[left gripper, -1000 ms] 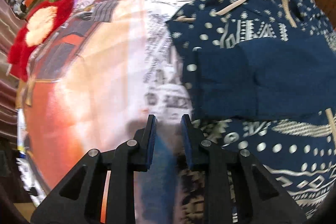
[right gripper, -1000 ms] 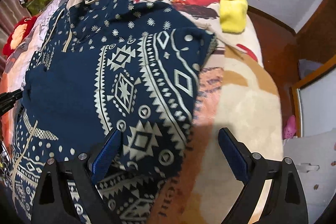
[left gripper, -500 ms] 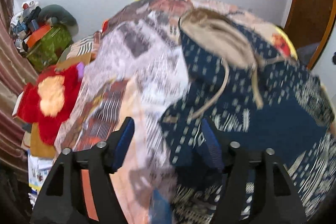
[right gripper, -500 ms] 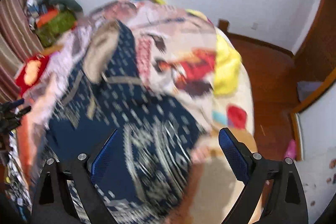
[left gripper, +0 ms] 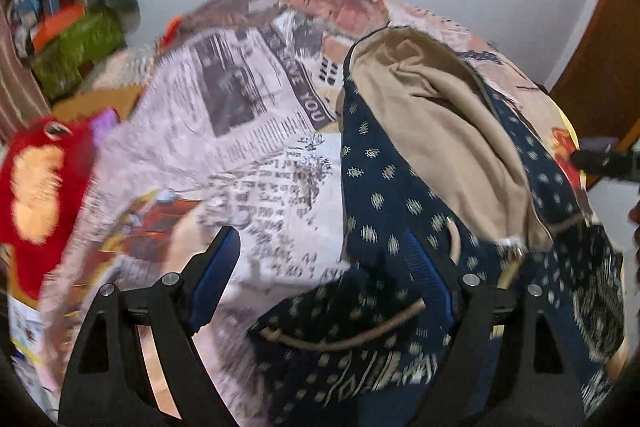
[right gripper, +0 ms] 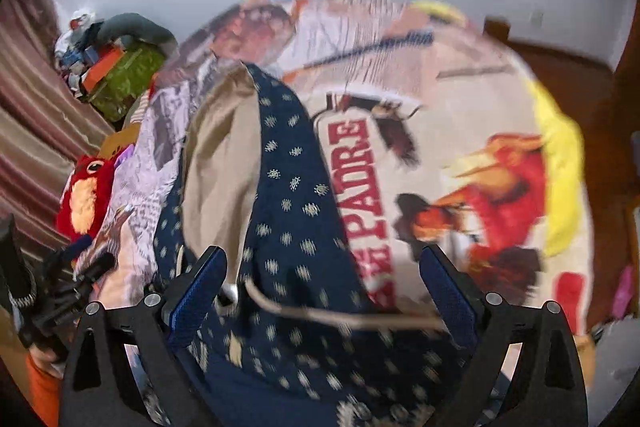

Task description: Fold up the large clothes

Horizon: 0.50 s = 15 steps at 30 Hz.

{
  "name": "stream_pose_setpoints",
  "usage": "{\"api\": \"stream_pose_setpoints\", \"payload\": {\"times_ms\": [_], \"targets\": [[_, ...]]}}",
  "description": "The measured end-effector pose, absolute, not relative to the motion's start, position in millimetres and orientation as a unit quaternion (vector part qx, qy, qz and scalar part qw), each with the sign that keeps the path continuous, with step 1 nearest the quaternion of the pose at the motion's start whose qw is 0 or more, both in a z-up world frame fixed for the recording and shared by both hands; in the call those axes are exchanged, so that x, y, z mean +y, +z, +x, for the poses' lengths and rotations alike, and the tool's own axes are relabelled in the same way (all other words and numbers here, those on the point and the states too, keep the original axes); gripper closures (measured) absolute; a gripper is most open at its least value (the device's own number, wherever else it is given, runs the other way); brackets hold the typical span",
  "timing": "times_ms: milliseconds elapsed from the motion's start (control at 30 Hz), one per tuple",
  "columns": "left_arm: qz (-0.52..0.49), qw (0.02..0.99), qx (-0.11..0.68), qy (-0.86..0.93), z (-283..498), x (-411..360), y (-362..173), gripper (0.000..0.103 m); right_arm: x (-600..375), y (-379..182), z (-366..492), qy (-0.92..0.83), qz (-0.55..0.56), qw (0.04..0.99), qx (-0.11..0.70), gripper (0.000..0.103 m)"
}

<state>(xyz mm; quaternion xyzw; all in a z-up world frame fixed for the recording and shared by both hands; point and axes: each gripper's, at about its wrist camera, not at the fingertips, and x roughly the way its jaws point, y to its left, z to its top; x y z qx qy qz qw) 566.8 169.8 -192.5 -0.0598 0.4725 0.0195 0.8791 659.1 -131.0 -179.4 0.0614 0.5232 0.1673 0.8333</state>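
Observation:
A navy hoodie [left gripper: 384, 203] with a cream pattern and a tan-lined hood [left gripper: 436, 115] lies on a printed bedspread [left gripper: 240, 131]. It also shows in the right wrist view [right gripper: 296, 211], hood [right gripper: 220, 167] pointing away. My left gripper [left gripper: 324, 279] is open and empty, over the hoodie's left shoulder and drawstring [left gripper: 352, 331]. My right gripper [right gripper: 324, 295] is open and empty, above the hood's base and the right drawstring [right gripper: 344, 319]. The right gripper's tip shows at the left wrist view's right edge [left gripper: 600, 161].
A red plush toy [left gripper: 36, 195] lies at the bed's left edge, also in the right wrist view [right gripper: 86, 195]. A green box with clutter [left gripper: 76, 43] stands in the far left corner. A yellow pillow [right gripper: 560, 163] lies on the right side. A wooden door [left gripper: 596, 67] is at right.
My left gripper has opened from nearly shut. Both grippers have lifted and moved up from the hoodie's body toward the hood. The views now tilt toward the far wall.

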Motion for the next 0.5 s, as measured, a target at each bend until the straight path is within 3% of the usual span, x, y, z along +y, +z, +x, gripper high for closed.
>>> {"api": "stream_pose_setpoints", "payload": {"times_ms": [233, 300, 400, 500], "targets": [[-0.140, 0.856, 0.497, -0.011, 607.4, 165.2, -229.9, 0.021, -101.2, -228.5, 706.5, 0.178, 0.112, 0.803, 0.558, 0.006], [-0.150, 0.853, 0.500, -0.018, 613.5, 157.4, -236.5, 0.027, -91.8, -231.9, 708.4, 0.171, 0.100, 0.812, 0.549, 0.007], [-0.147, 0.861, 0.484, -0.046, 611.1, 143.8, -237.7, 0.062, -76.8, -227.1, 701.3, 0.194, 0.074, 0.826, 0.525, 0.026], [-0.059, 0.875, 0.476, -0.060, 603.9, 118.6, -227.8, 0.085, -61.2, -223.4, 686.0, 0.212, 0.028, 0.836, 0.505, 0.065]]}}
